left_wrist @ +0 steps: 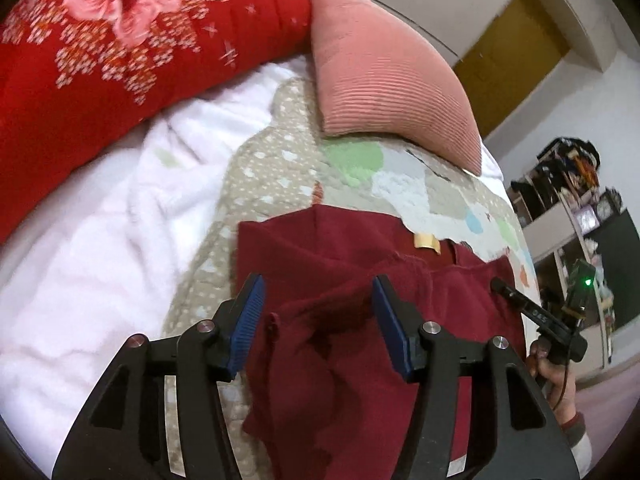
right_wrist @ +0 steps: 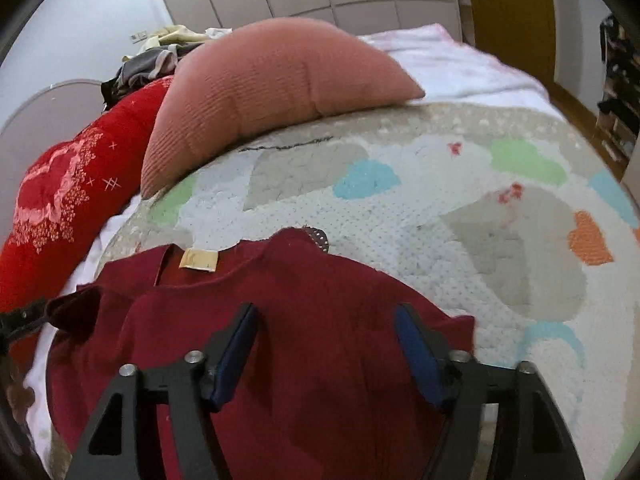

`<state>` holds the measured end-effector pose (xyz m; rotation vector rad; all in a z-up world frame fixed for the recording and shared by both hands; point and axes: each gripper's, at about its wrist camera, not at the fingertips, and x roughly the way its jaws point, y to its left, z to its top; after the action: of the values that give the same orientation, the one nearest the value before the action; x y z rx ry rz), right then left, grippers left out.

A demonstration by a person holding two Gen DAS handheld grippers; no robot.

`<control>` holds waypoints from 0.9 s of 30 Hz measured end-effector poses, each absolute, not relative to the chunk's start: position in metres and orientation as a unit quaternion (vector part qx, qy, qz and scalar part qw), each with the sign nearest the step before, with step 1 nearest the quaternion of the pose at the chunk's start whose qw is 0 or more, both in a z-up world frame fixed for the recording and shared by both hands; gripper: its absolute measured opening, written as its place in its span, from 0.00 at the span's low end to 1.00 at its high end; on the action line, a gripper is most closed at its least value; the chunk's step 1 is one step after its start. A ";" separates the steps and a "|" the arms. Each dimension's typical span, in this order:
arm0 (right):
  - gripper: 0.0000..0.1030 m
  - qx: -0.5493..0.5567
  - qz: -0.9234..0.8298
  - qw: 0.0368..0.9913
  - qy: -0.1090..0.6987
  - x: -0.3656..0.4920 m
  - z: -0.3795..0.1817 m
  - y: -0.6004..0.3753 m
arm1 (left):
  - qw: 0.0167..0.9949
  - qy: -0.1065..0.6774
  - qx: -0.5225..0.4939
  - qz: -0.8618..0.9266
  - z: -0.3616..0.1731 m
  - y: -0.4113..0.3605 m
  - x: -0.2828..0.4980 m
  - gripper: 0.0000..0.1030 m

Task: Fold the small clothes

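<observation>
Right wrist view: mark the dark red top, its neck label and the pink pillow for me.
dark red top [right_wrist: 304, 320]: right wrist view, on the middle of the spread fabric.
neck label [right_wrist: 199, 260]: right wrist view, on the tan tag's centre.
pink pillow [right_wrist: 264, 80]: right wrist view, on its ribbed face.

We're looking along the right gripper [right_wrist: 326, 354], its 2 blue-padded fingers [right_wrist: 418, 354] spread wide with nothing between them, hovering over a dark red top [right_wrist: 280, 312]. The top lies spread on a quilt [right_wrist: 460, 208] patterned with pastel patches, and a tan label [right_wrist: 199, 260] shows at its neckline. One corner of it at far left is lifted off the quilt. Beyond, a pink pillow [right_wrist: 272, 84] rests on the quilt's far edge, with a red blanket [right_wrist: 68, 192] to its left. We see a heap of clothes [right_wrist: 156, 62] behind that.
</observation>
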<state>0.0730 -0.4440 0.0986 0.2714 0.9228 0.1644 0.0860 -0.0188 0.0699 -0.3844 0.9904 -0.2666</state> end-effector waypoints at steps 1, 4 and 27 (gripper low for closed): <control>0.15 0.133 0.083 0.882 0.445 0.076 0.098 -0.443 | 0.852 0.474 -0.185 -0.124 0.067 -0.017 0.087 0.54; 0.06 0.105 0.087 0.893 0.429 0.075 0.115 -0.433 | 0.852 0.475 -0.183 -0.118 0.064 -0.014 0.086 0.54; 0.41 0.180 0.267 0.849 0.419 0.055 0.157 -0.302 | 0.836 0.492 -0.154 -0.190 0.039 -0.029 -0.027 0.54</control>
<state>0.0548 -0.3024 0.1571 0.3784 0.8834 0.5631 -0.0266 -0.0292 0.0389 -0.3259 1.0414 -0.4014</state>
